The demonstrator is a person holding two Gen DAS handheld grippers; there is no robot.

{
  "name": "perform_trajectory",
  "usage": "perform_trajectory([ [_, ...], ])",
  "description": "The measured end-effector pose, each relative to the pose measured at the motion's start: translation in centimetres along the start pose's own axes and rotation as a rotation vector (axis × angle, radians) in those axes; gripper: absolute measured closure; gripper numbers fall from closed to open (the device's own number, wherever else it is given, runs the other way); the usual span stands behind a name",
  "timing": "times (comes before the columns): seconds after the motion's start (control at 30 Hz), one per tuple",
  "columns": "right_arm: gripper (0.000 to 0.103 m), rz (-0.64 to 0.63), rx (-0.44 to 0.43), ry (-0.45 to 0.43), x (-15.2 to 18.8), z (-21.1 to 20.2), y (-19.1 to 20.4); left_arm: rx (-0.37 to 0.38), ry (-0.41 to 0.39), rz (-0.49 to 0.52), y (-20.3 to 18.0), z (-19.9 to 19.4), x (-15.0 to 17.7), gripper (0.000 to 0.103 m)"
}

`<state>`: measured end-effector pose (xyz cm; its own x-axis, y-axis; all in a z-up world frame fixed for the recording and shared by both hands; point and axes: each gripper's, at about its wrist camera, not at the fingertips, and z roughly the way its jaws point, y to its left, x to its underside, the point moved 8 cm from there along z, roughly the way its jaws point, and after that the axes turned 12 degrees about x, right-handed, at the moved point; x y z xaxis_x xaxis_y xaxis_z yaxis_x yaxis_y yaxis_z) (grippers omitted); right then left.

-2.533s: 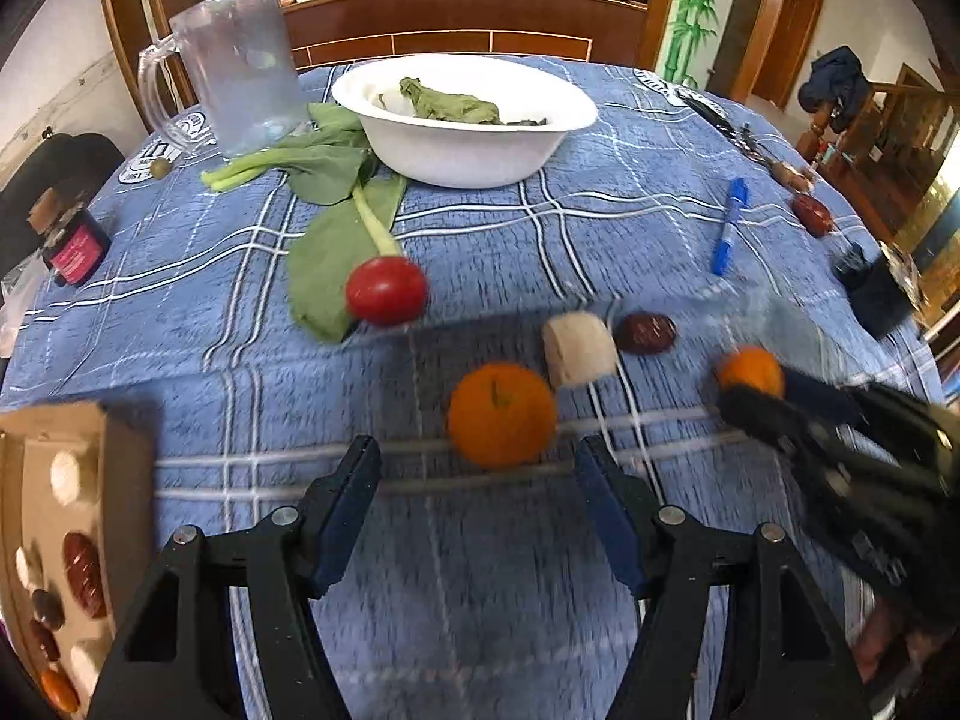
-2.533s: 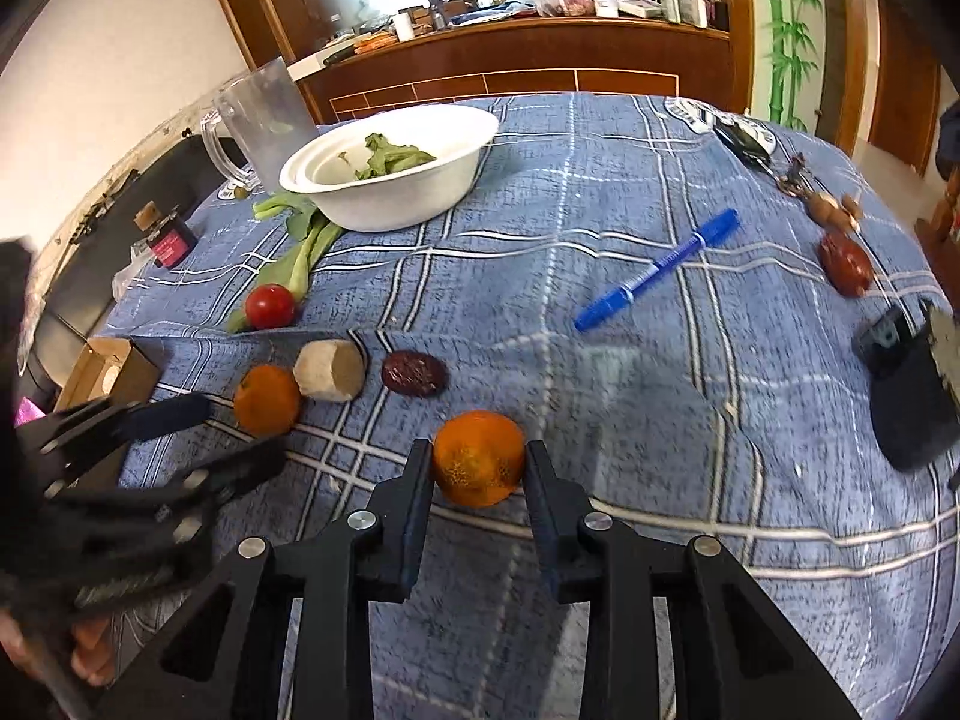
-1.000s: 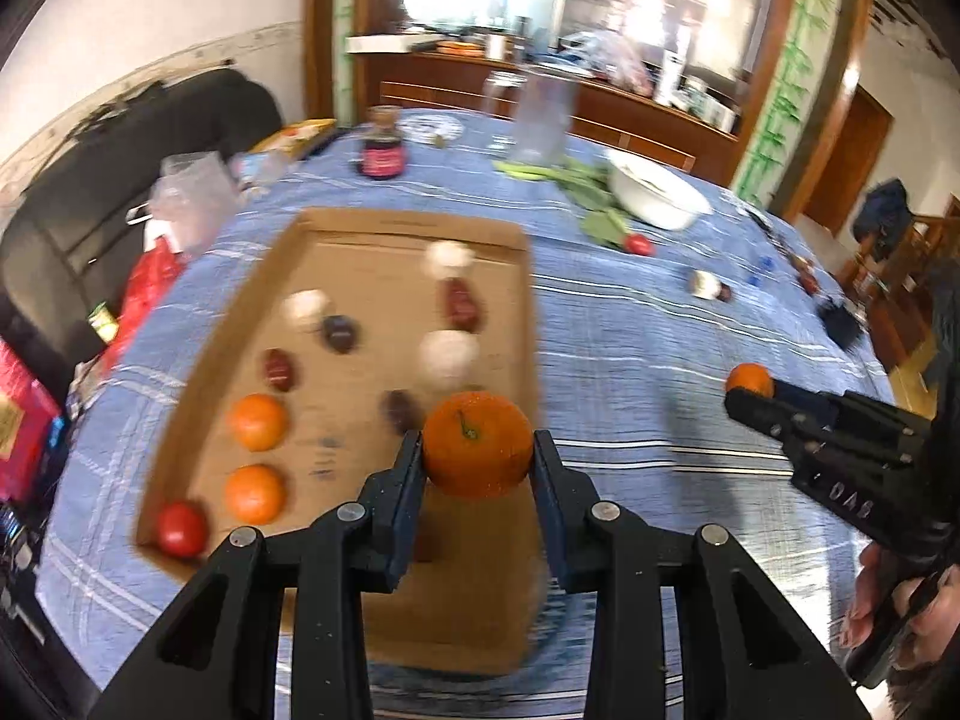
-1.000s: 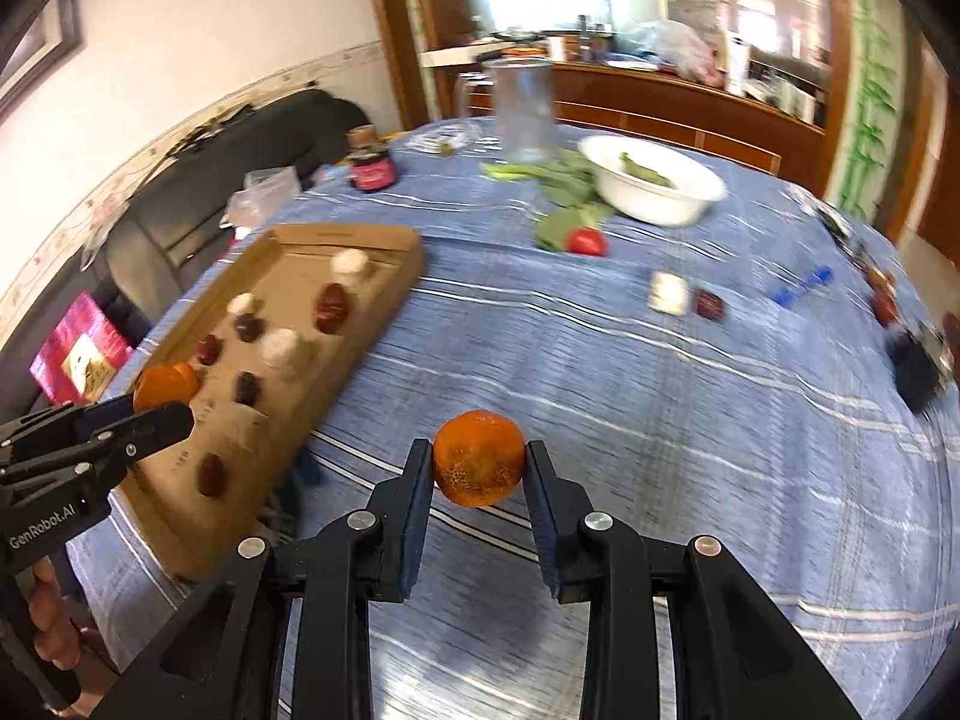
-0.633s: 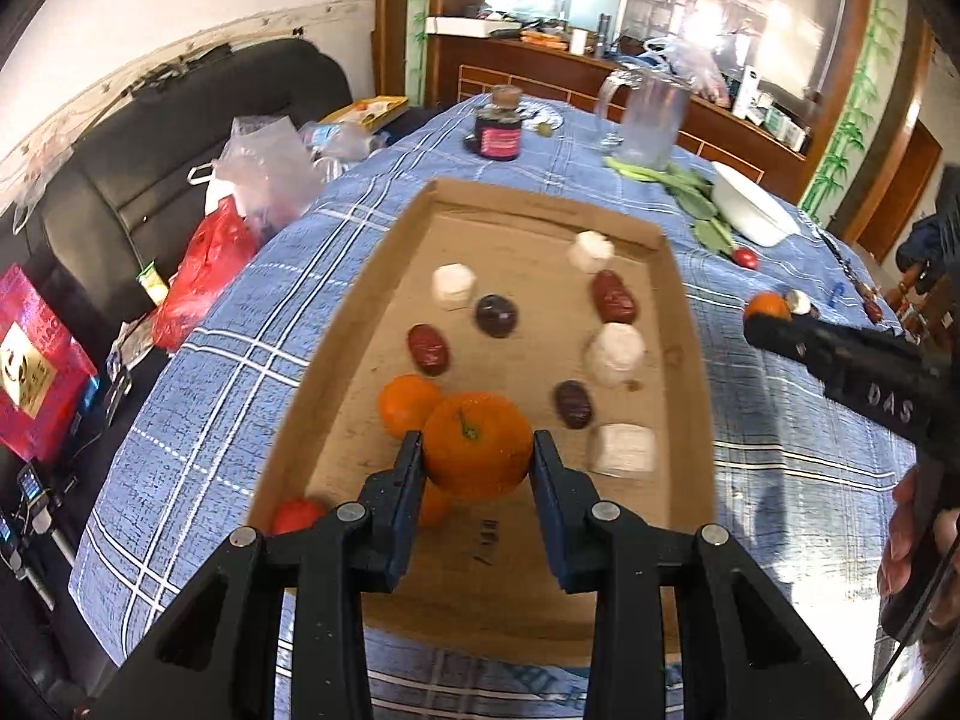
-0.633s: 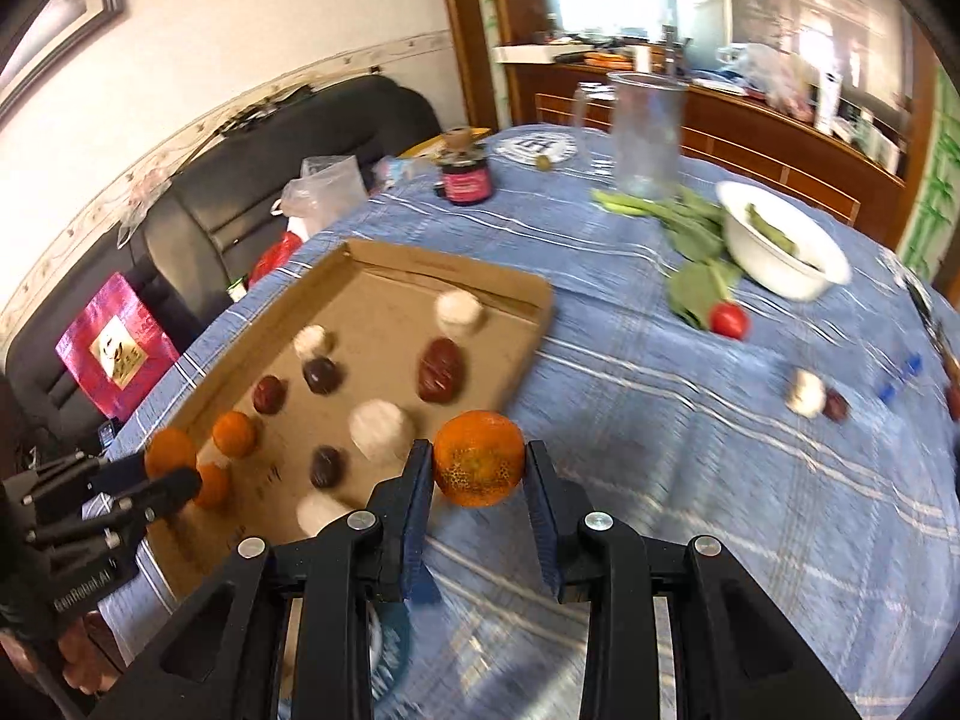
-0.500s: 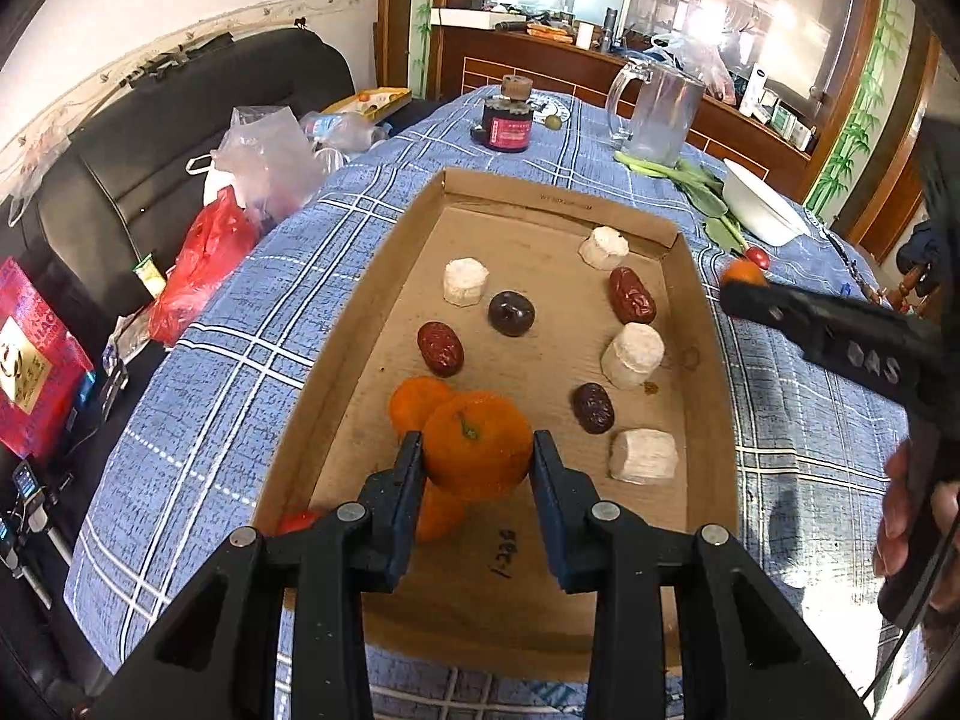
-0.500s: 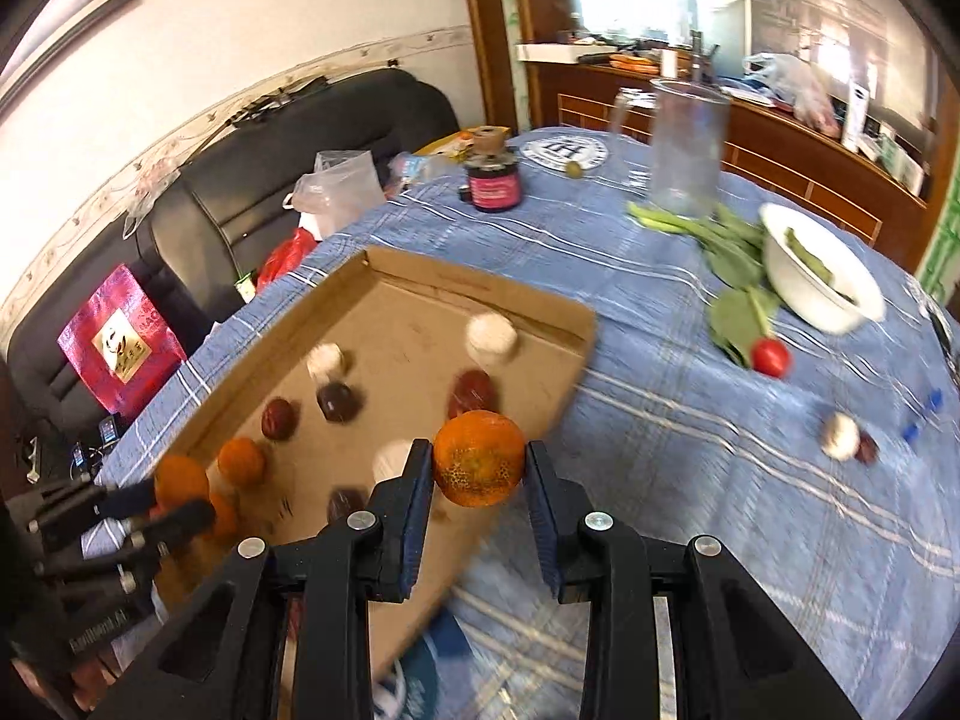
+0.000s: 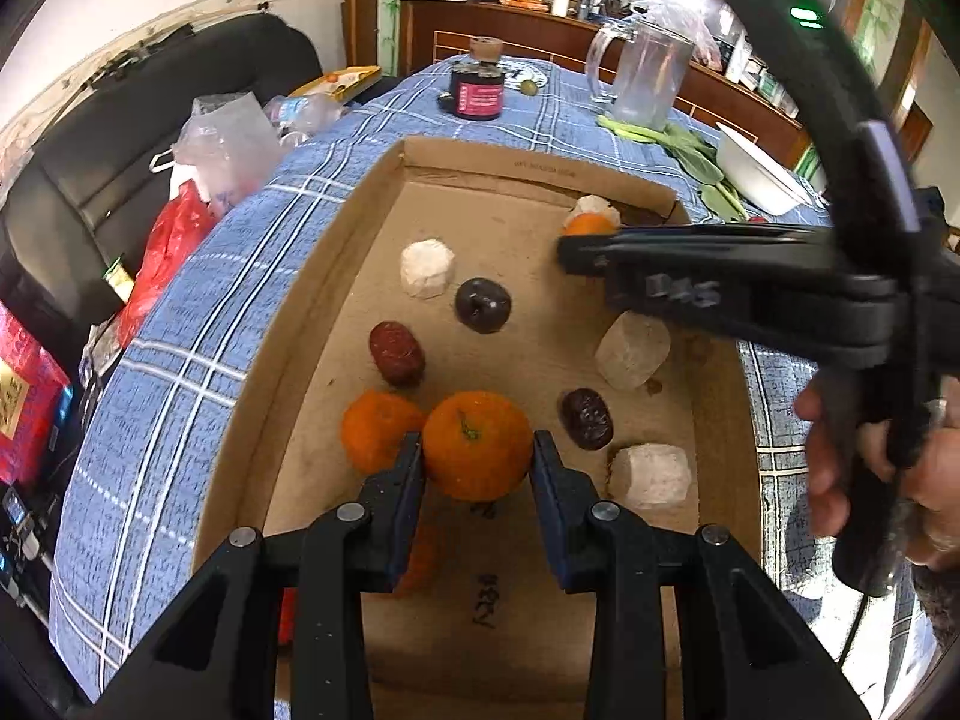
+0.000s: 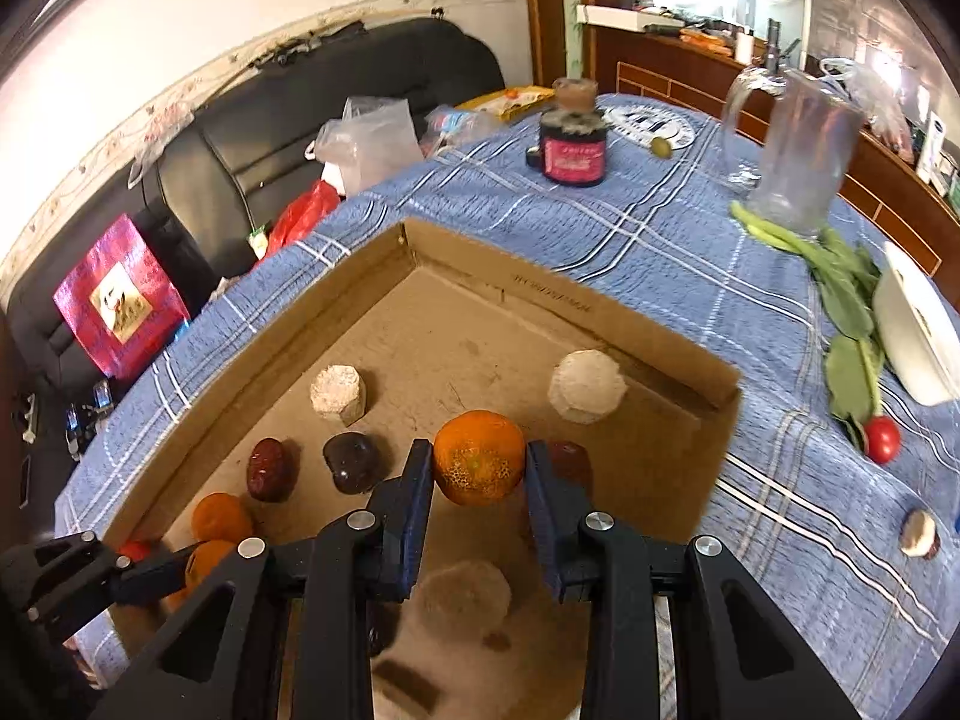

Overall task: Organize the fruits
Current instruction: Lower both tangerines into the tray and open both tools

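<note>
My left gripper [image 9: 477,456] is shut on an orange [image 9: 477,445] and holds it over the near part of a shallow cardboard box [image 9: 528,165]. My right gripper [image 10: 478,468] is shut on a second orange [image 10: 478,465] above the box [image 10: 576,300] and shows from the side in the left wrist view [image 9: 576,246]. In the box lie another orange [image 9: 375,431], dark red dates [image 9: 396,353], a dark plum [image 9: 482,305] and several pale chunks [image 9: 426,268].
On the blue checked tablecloth [image 10: 678,240] stand a dark jar [image 10: 573,147], a clear jug [image 10: 792,150], green leaves [image 10: 840,294], a white bowl [image 10: 918,330], a tomato [image 10: 882,439] and a small pale piece [image 10: 918,533]. A black sofa with bags [image 10: 360,138] is at the left.
Both grippers have moved in lower over the box with their oranges. The right gripper now reaches across the box's far part, in front of my left camera.
</note>
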<state>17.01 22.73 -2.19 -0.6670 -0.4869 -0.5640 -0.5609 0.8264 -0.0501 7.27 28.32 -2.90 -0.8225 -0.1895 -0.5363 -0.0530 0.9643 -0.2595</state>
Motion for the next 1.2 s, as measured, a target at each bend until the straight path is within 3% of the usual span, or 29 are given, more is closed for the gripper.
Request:
perform_trajectory([
  [0.3, 0.070, -0.040, 0.006, 0.021, -0.5, 2.3, 0.5, -0.005, 0.055, 0.033, -0.4, 2.1, 0.7, 0.068],
  [0.67, 0.069, -0.098, 0.061, 0.009, -0.5, 2.7, 0.7, -0.005, 0.038, 0.032, -0.5, 2.1, 0.8, 0.067],
  [0.77, 0.062, -0.095, 0.072, 0.015, -0.4, 2.4, 0.5, 0.004, 0.033, 0.021, -0.3, 1.8, 1.0, 0.058],
  [0.83, 0.047, -0.083, 0.088, 0.002, -0.3, 1.8, 0.1, 0.015, 0.026, 0.022, -0.4, 1.3, 1.1, 0.055],
  [1.0, 0.045, -0.054, 0.141, -0.047, 0.0, -1.2, -1.0, 0.014, 0.004, 0.031, -0.5, -0.1, 1.0, 0.047],
  [1.13, 0.043, 0.032, 0.232, -0.071, 2.3, -5.4, -3.4, -0.019, -0.076, 0.051, -0.4, -2.8, 0.7, 0.041],
  [1.2, 0.039, 0.088, 0.254, -0.073, 4.3, -7.6, -4.5, -0.053, -0.133, 0.062, -0.4, -4.3, 0.6, 0.026],
])
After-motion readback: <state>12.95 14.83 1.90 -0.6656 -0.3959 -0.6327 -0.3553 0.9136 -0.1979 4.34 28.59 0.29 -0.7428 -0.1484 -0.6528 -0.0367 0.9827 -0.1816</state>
